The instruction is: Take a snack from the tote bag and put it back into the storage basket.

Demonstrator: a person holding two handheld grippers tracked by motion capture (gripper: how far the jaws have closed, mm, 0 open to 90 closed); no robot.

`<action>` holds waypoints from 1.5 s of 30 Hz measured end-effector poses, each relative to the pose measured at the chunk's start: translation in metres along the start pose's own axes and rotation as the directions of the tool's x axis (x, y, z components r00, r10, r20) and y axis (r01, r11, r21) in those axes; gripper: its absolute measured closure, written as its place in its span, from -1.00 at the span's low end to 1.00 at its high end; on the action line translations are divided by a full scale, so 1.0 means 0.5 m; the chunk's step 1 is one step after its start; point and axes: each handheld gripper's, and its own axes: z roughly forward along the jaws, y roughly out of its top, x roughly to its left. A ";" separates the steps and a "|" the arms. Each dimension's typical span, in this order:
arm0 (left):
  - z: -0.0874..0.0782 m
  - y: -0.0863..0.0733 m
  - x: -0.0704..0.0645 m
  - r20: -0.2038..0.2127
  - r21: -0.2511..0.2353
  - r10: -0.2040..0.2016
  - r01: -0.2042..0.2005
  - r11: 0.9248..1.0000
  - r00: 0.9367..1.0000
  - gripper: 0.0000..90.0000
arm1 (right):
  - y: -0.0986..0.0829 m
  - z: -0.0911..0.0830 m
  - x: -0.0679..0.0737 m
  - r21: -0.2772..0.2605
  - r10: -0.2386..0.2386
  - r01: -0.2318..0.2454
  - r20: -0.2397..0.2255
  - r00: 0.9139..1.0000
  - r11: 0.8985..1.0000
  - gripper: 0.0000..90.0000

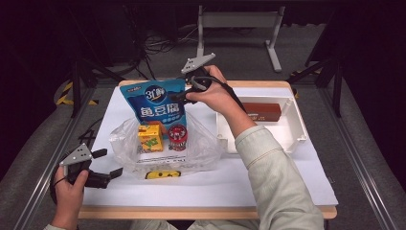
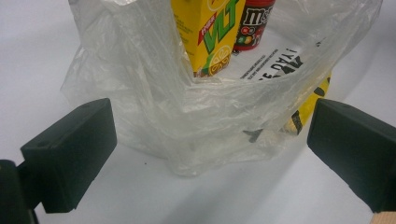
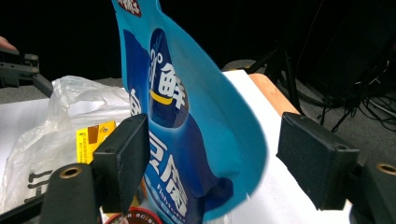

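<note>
- Left tool [image 1: 103, 165] sits low on the tabletop [image 1: 268, 184], jaws wide apart and holding nothing, just short of the bag [image 1: 165, 143] rim.
- Right tool [image 3: 212, 158] has its jaws spread with the pouch [image 1: 158, 103] standing between them; contact shows on one pad at most, so no firm grip.
- Pouch stands upright at the bag's far side, beside the carton [image 1: 150, 136] and can [image 1: 177, 137].
- Judged step: seat the pouch in the bag. Pinch the rim with the left tool to hold the mouth open; lower straight down.
- Bag: thin, crinkled, translucent film. Pouch: glossy, flexible, bulging. Carton: rigid.
</note>
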 end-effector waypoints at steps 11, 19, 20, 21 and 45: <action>0.005 0.005 0.002 0.015 -0.008 0.004 -0.004 1.000 1.000 -0.95 | 0.003 0.045 0.003 -0.005 -0.001 0.001 -0.046 0.999 1.000 -0.36; 0.006 0.004 0.001 0.023 -0.007 -0.002 0.002 1.000 1.000 -0.95 | 0.009 0.056 0.003 -0.004 -0.030 0.029 -0.057 0.998 1.000 -0.08; 0.006 0.004 0.001 0.023 -0.007 -0.002 0.002 1.000 1.000 -0.95 | 0.009 0.056 0.003 -0.004 -0.030 0.029 -0.057 0.998 1.000 -0.08; 0.006 0.004 0.002 0.023 -0.006 0.001 -0.001 1.000 1.000 -0.95 | 0.009 0.056 0.002 -0.001 -0.032 0.032 -0.061 0.998 0.999 -0.04; 0.006 0.003 0.003 0.019 -0.002 0.000 0.000 1.000 1.000 -0.95 | 0.019 0.051 0.023 0.082 -0.082 0.091 -0.103 0.991 0.992 1.00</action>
